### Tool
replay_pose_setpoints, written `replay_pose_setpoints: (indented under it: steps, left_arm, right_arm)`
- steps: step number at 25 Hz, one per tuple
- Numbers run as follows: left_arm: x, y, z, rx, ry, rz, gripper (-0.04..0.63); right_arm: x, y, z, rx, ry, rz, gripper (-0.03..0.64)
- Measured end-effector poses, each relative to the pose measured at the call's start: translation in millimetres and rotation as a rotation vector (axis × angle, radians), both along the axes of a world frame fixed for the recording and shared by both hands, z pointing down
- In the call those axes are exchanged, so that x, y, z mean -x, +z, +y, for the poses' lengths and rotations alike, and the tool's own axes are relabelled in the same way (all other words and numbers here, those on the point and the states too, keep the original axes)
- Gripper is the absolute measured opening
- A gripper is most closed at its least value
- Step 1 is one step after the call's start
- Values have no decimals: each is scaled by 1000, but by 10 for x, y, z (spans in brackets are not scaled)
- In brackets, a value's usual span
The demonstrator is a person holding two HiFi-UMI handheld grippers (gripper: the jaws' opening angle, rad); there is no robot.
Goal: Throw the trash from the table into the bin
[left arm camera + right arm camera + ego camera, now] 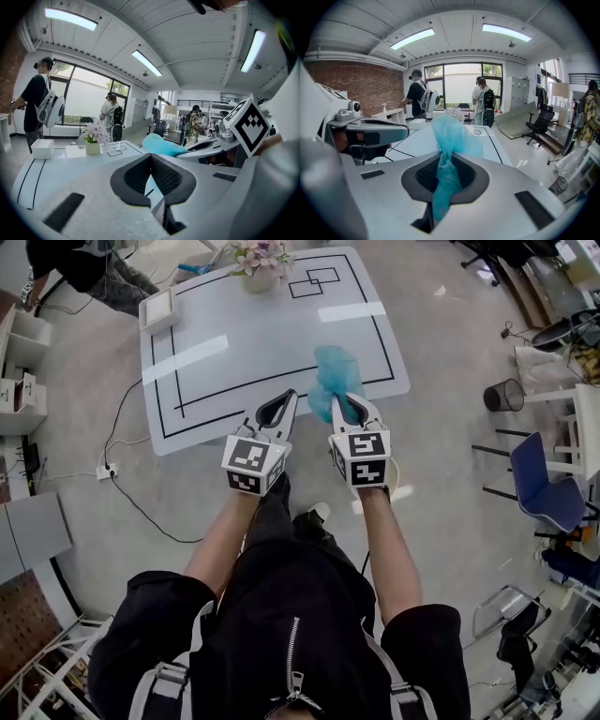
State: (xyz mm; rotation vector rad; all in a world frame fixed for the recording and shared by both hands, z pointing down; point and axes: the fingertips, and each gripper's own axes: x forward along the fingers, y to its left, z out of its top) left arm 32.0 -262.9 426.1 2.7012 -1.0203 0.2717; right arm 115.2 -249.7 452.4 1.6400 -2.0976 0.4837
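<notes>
A crumpled teal plastic bag (334, 371) hangs in the air over the near edge of the white table (234, 343). My right gripper (349, 405) is shut on it. In the right gripper view the bag (451, 136) runs down between the pressed pads and bulges above them. My left gripper (288, 399) is just to the left of it with its tips together and nothing in them. The left gripper view shows the left gripper (151, 157) shut, with the bag (161, 144) off to its right. A black mesh bin (505, 395) stands on the floor to the table's right.
On the table's far side are a flower pot (260, 266) and a white box (157, 308). A blue chair (546, 486) and other furniture crowd the right side. A cable and power strip (108, 470) lie on the floor at left. People stand by the windows.
</notes>
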Motion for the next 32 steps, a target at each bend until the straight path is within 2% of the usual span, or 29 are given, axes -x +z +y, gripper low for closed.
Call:
replay_pose_setpoints:
  steps: [5, 13, 18, 23, 32]
  left_arm:
    - [-303, -153, 326, -46, 38, -4, 6]
    - [-768, -245, 854, -70, 108, -7, 6]
    - [-1103, -271, 1212, -76, 196, -26, 6]
    - [-1393, -308, 1358, -80, 293, -23, 6]
    - [-1644, -258, 1471, -72, 446, -24, 6]
  right_arm:
    - [-301, -194, 319, -46, 37, 22, 21]
    - [-728, -284, 917, -71, 103, 10, 21]
    - [-1014, -302, 1315, -71, 169, 10, 21]
    - [-1273, -280, 1558, -67, 263, 6, 21]
    - [-1463, -217, 1890, -45, 427, 9, 21]
